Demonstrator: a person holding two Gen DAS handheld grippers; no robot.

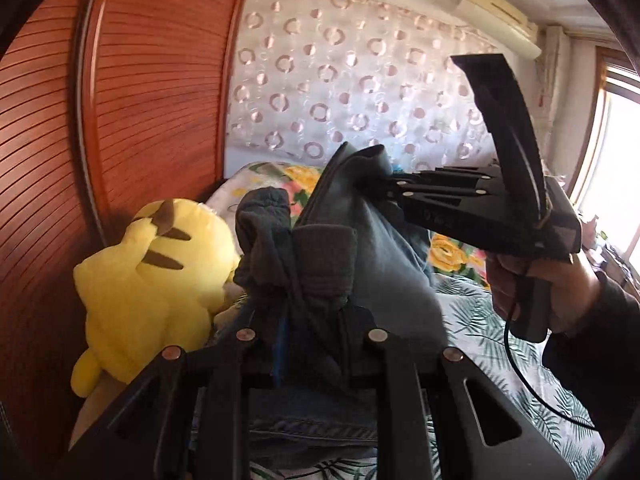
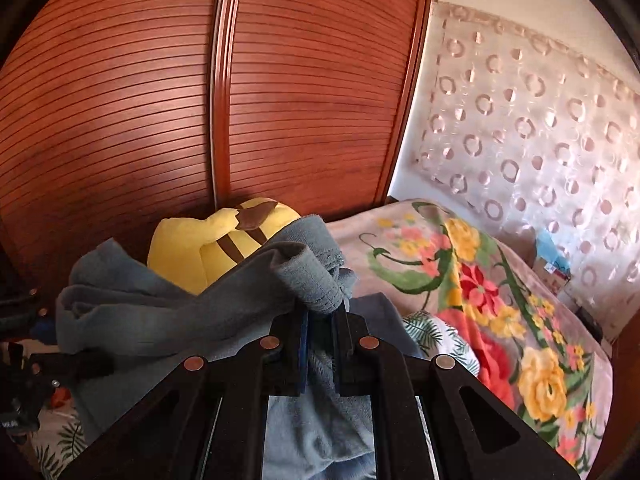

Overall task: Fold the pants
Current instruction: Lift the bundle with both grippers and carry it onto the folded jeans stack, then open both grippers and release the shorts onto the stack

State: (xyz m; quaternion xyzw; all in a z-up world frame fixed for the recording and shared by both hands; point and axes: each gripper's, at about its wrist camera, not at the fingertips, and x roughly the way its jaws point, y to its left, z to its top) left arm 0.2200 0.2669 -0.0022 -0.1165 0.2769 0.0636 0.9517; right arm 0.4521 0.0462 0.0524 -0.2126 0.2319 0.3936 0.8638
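Jaws, left gripper (image 1: pixel 310 322): clenched on pants (image 1: pixel 360 256), frame bottom centre.
Jaws, right gripper (image 2: pixel 320 328): clenched on bunched hem.
Pants: held raised over bed (image 2: pixel 520 320), centre.
Plush (image 1: pixel 152 280): lower left, beside wardrobe (image 1: pixel 132 100).

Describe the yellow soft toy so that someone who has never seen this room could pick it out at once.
Start at the reddish slatted wooden wardrobe beside the bed. At its foot, against the doors, lies the yellow plush toy, just behind the grey-blue pants that both grippers hold up. It is the only plain bright yellow thing there, with brown stripes across its back.
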